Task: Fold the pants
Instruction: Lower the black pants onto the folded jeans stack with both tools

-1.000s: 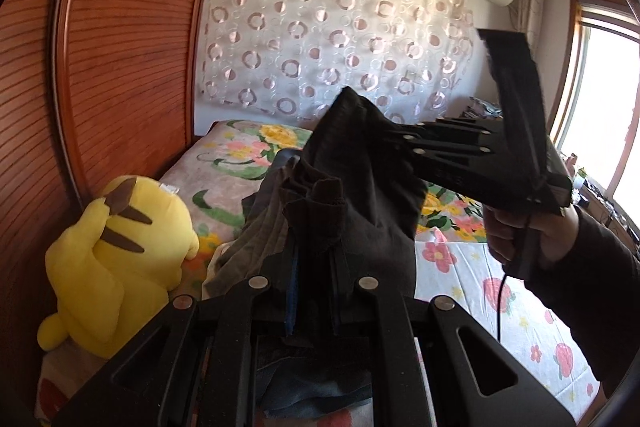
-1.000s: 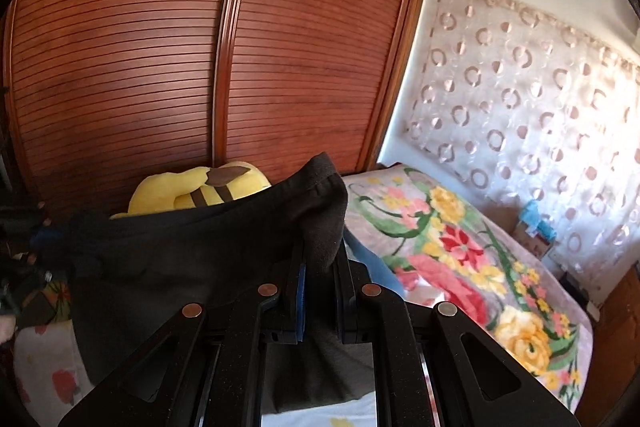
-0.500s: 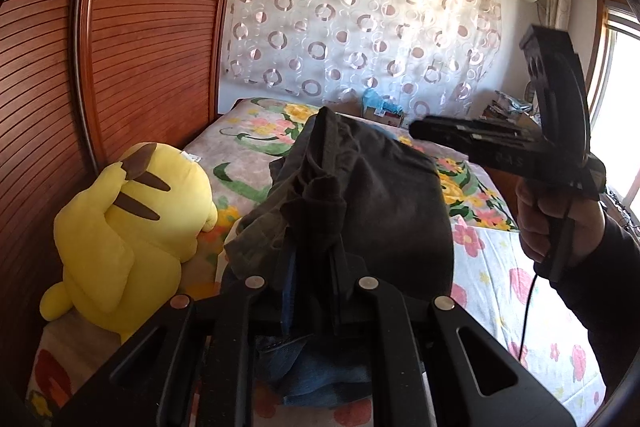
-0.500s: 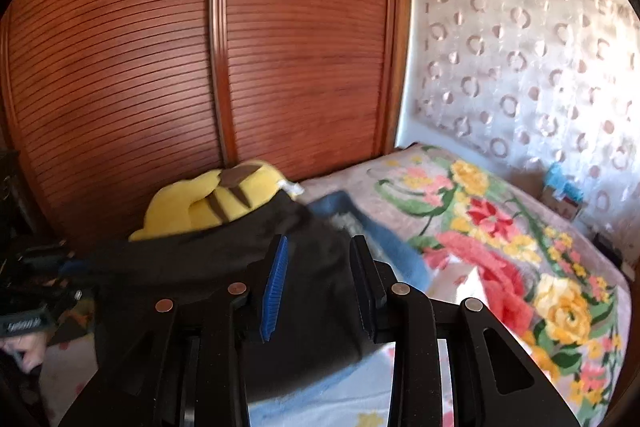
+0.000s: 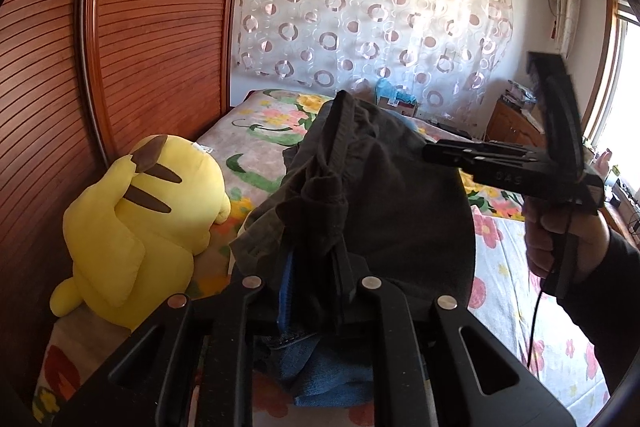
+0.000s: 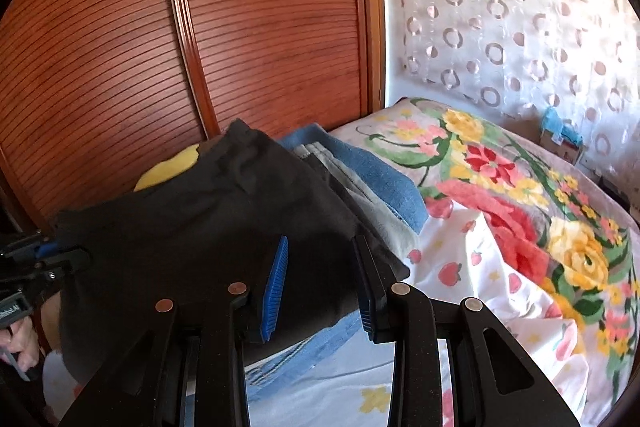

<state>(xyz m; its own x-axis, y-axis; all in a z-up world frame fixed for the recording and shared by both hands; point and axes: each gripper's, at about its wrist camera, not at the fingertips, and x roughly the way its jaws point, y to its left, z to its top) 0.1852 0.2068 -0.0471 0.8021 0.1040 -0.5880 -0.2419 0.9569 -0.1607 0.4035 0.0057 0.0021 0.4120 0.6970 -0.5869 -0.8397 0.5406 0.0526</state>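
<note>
The dark grey pants [image 5: 384, 195] hang bunched from my left gripper [image 5: 312, 259], which is shut on their fabric above the bed. In the right wrist view the same pants [image 6: 192, 235] lie draped over a pile of clothes. My right gripper [image 6: 320, 279] is open, its blue pads apart, just in front of the pants' edge and holding nothing. It also shows in the left wrist view [image 5: 432, 151], hovering at the pants' right side. The left gripper [image 6: 24, 267] appears at the left edge of the right wrist view.
A yellow plush toy [image 5: 136, 219] sits by the wooden wardrobe doors [image 6: 200, 27]. Blue jeans [image 6: 372, 171] and other clothes lie stacked under the pants. The flowered bedspread [image 6: 520, 211] stretches right. A patterned curtain [image 5: 360, 19] hangs behind.
My right gripper let go of the pants, opened and pulled back. The pants' right side dropped onto the pile. My left gripper stays shut on them.
</note>
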